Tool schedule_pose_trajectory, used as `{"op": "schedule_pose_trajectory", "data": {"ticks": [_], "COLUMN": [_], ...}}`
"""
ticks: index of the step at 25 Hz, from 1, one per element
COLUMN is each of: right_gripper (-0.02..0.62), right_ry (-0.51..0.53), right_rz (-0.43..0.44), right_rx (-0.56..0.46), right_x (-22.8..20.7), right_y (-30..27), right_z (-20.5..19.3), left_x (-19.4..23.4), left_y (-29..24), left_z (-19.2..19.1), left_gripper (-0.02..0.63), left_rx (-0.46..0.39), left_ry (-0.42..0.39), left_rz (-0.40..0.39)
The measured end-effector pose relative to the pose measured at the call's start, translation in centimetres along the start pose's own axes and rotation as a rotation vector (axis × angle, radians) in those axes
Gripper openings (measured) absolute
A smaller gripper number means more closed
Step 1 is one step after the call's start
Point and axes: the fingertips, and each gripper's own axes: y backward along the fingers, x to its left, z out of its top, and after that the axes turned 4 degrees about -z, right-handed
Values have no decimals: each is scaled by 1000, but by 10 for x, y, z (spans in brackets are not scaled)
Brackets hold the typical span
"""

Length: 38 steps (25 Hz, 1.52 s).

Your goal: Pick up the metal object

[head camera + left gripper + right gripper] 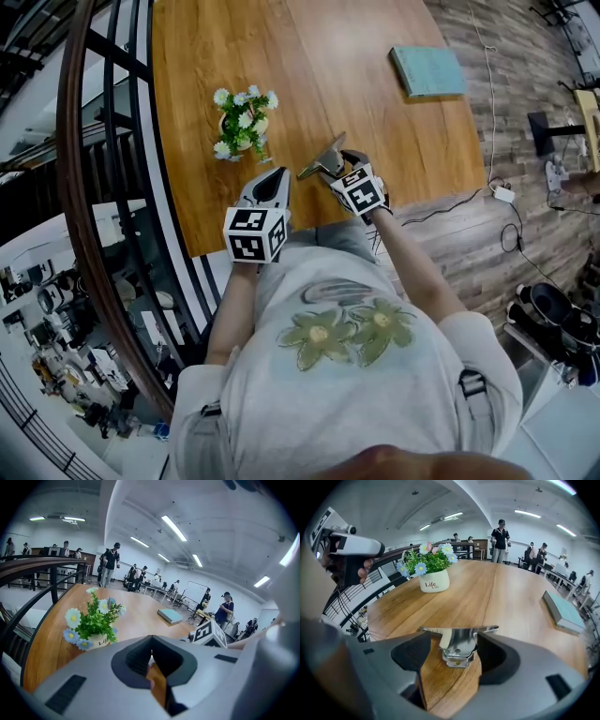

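A shiny metal object (321, 159) with a flat crossbar sticks out of my right gripper (336, 165) just above the wooden table (309, 56) near its front edge. In the right gripper view the metal object (459, 645) sits between the jaws, its bar lying across their tips, and the right gripper (457, 638) is shut on it. My left gripper (275, 178) hovers to the left of it, shut and holding nothing. The left gripper view shows only a thin slit between the jaws of the left gripper (151, 652).
A small white pot of flowers (242, 124) stands on the table just beyond the left gripper. A teal book (428, 71) lies at the far right. A curved dark railing (75, 187) runs along the table's left side. Cables trail on the floor at right.
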Motion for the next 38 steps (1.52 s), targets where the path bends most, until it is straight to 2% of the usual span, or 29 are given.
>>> {"op": "schedule_pose_trajectory", "data": {"ticks": [14, 27, 32, 38], "right_gripper": [295, 293, 290, 290], "right_ry": [32, 3, 39, 33], "right_rz": [-23, -35, -35, -14], "right_rx": [72, 56, 73, 72], "right_x": [-5, -8, -6, 2], "right_y": [-27, -31, -29, -23], "right_z": [-12, -11, -17, -18], "left_x": [4, 13, 14, 17], "left_y": [0, 3, 7, 7], "left_z": [-5, -9, -11, -13], "left_gripper": [14, 14, 14, 14], "left_rx": [11, 18, 23, 22], "left_ry": [18, 37, 39, 43], "left_rz": [11, 36, 43, 54]}}
